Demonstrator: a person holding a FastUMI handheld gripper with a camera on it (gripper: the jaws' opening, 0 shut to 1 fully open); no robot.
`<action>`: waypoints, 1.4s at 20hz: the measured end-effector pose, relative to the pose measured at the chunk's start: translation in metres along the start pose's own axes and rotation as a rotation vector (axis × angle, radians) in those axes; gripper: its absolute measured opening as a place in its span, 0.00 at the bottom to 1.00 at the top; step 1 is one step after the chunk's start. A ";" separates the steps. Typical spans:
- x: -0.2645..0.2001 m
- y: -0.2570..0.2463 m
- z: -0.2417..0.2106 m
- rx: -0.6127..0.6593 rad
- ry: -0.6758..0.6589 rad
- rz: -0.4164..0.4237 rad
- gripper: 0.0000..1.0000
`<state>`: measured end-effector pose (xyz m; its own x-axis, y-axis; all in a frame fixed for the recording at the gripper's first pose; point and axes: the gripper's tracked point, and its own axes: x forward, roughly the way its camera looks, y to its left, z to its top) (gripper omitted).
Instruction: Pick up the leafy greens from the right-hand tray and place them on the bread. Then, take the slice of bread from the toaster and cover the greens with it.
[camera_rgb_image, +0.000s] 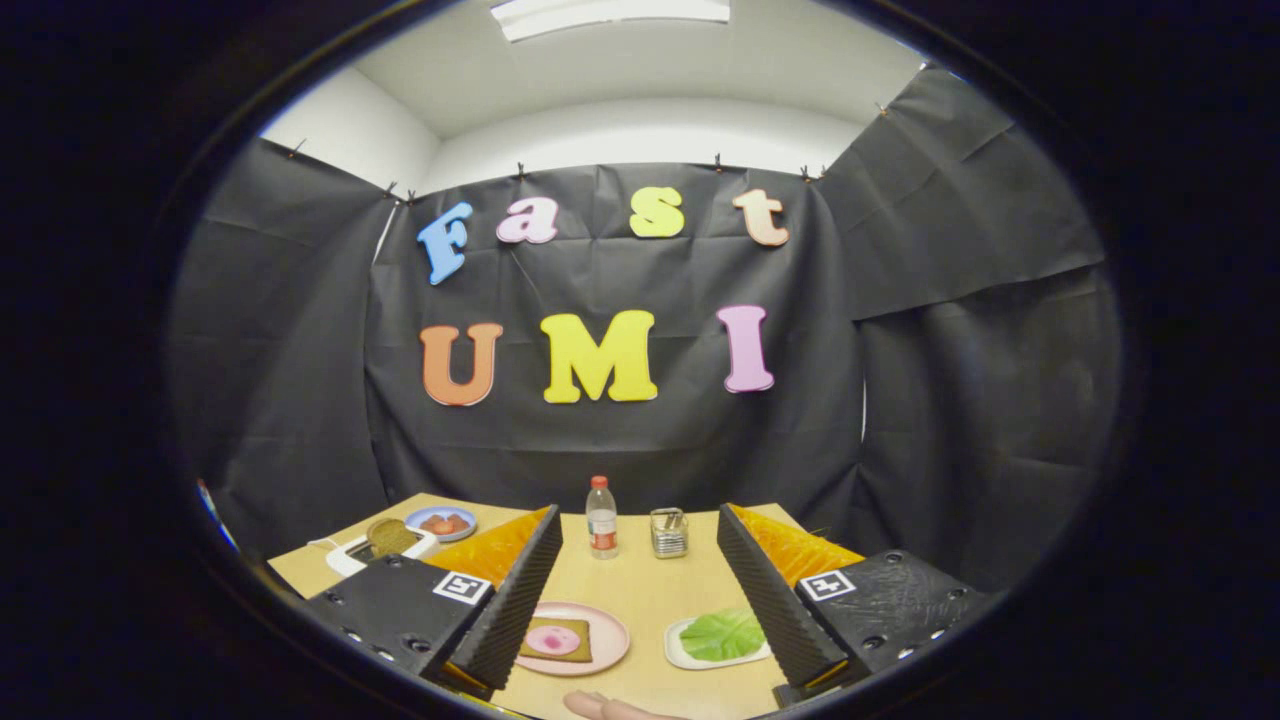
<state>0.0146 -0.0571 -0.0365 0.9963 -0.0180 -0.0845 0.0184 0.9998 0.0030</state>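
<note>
My gripper (640, 590) is open and held above the wooden table (640, 590), with nothing between its fingers. Below, close to the left finger, a pink plate (612, 640) carries a slice of bread (555, 638) topped with a pink round slice. Beside the right finger a white tray (680, 655) holds a green leaf (722, 634), partly covered by that finger. Far to the left, beyond the left finger, a white toaster (345, 553) has a brown bread slice (390, 536) sticking up out of it.
A small bottle with a red cap (601, 518) and a clear container (668, 532) stand at the table's far edge. A blue plate with reddish food (441, 522) sits behind the toaster. A person's fingertip (610, 708) shows at the table's near edge.
</note>
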 end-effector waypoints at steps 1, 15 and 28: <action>0.003 -0.004 -0.005 0.009 0.013 -0.004 0.96; 0.050 -0.060 -0.023 -0.078 0.014 -0.073 0.95; 0.172 -0.165 -0.194 -0.197 0.344 -0.193 0.95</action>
<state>0.1664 -0.2243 -0.2448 0.8896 -0.2351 -0.3916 0.1515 0.9607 -0.2325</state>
